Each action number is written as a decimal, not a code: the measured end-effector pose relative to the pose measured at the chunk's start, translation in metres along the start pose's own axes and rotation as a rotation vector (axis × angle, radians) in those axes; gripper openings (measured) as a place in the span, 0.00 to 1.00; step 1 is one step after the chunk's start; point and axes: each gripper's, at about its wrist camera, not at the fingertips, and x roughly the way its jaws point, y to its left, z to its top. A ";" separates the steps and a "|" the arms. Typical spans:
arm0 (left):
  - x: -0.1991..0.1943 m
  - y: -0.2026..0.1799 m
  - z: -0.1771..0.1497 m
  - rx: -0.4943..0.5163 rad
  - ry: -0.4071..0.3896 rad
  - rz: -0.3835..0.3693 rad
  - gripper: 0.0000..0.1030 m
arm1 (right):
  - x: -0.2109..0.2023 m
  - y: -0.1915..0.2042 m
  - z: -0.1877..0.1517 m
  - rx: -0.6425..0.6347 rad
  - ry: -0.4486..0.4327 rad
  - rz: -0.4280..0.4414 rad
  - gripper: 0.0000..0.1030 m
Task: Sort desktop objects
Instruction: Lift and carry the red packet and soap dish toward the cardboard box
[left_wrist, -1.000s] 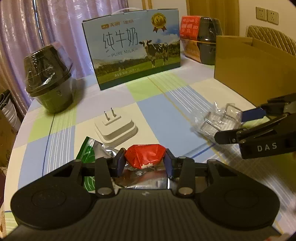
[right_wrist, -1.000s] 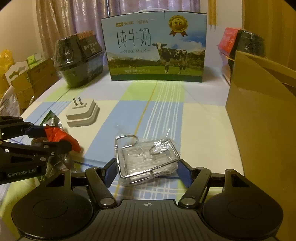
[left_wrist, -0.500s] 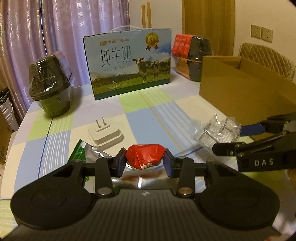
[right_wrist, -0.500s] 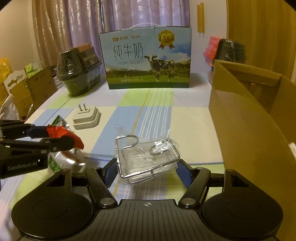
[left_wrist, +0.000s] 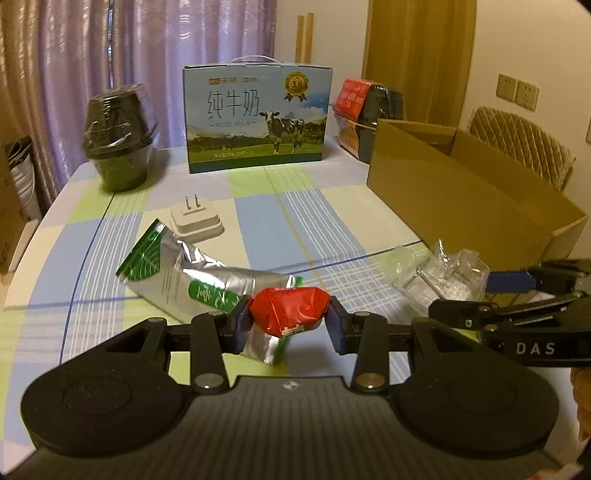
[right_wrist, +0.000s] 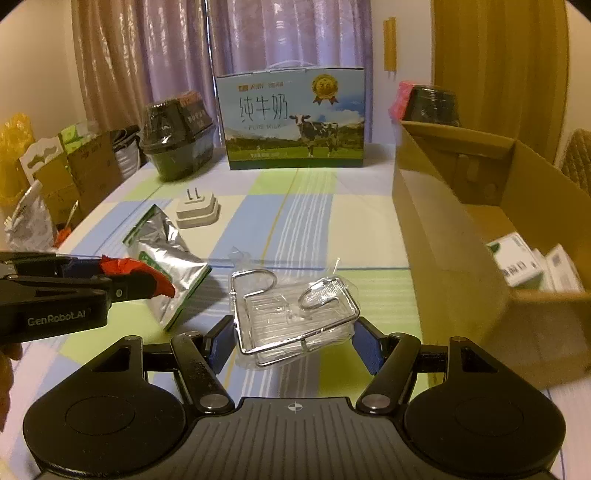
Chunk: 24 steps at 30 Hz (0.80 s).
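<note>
**Both grippers lift their catches off the desk**

Left wrist view: the left gripper (left_wrist: 290, 320), fingers clamped on one red foil-wrapped candy (left_wrist: 289, 311), has risen since a second ago, uncovering one silver-green foil pouch (left_wrist: 184, 273) on the checked desk (left_wrist: 288, 229).

Right wrist view: the right gripper (right_wrist: 295, 341) pinches one clear-wrapped wire rack (right_wrist: 295, 314), now raised beside one open cardboard box (right_wrist: 454, 258); one white plug adapter (right_wrist: 197, 213) remains behind.

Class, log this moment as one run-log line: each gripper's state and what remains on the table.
left gripper: shut on red candy | right gripper: shut on wire rack | table: foil pouch, plug adapter
</note>
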 end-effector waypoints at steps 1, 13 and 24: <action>-0.005 -0.002 -0.002 -0.011 -0.002 0.002 0.35 | -0.006 0.001 -0.001 0.002 -0.002 -0.001 0.63; -0.055 -0.029 -0.005 -0.047 -0.012 0.005 0.35 | -0.061 0.001 -0.002 0.000 -0.063 0.010 0.63; -0.082 -0.051 0.002 -0.032 -0.023 0.024 0.35 | -0.099 -0.007 -0.001 0.027 -0.118 0.022 0.63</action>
